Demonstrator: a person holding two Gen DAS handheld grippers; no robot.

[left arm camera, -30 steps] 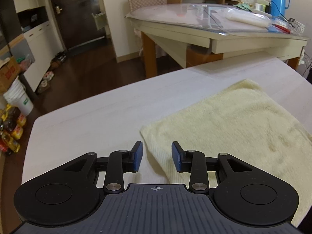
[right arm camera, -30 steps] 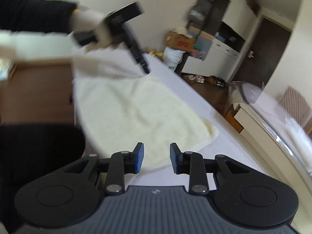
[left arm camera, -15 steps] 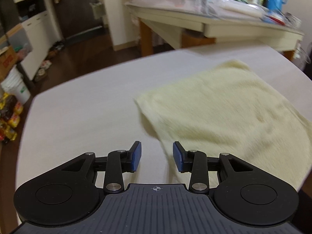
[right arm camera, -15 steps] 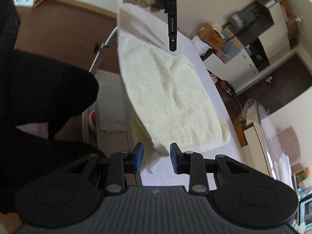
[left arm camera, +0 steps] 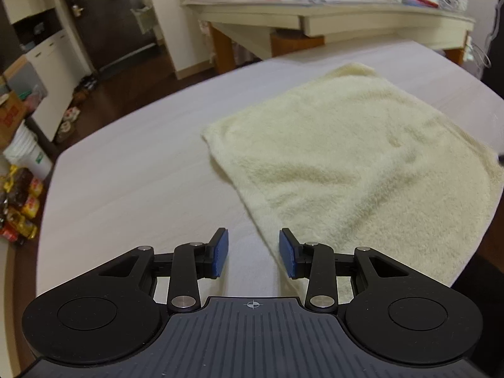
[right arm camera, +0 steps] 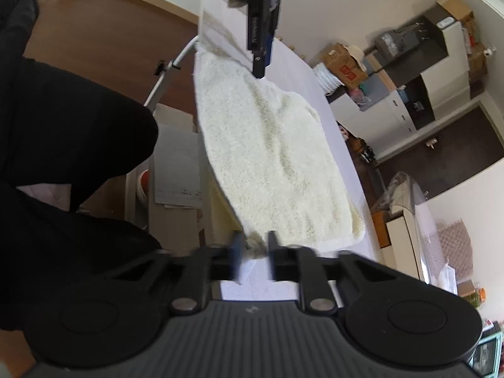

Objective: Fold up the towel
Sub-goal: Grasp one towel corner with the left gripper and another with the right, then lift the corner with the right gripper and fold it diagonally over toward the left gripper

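A: From your left wrist, what's there?

B: Your left claw (left arm camera: 253, 253) hangs open over the towel's (left arm camera: 362, 163) near edge; the towel lies flat on the counter (left arm camera: 132, 182).

A: And your right wrist?

B: It's blurred, but your right claw (right arm camera: 254, 256) has just snapped shut, seemingly on the towel's (right arm camera: 267, 145) corner. That corner is ready to lift.

Towel (left arm camera: 346, 163) was pale yellow, on a plain white table (left arm camera: 132, 182). Left gripper (left arm camera: 253, 252): black w/ blue pads (left arm camera: 220, 252).
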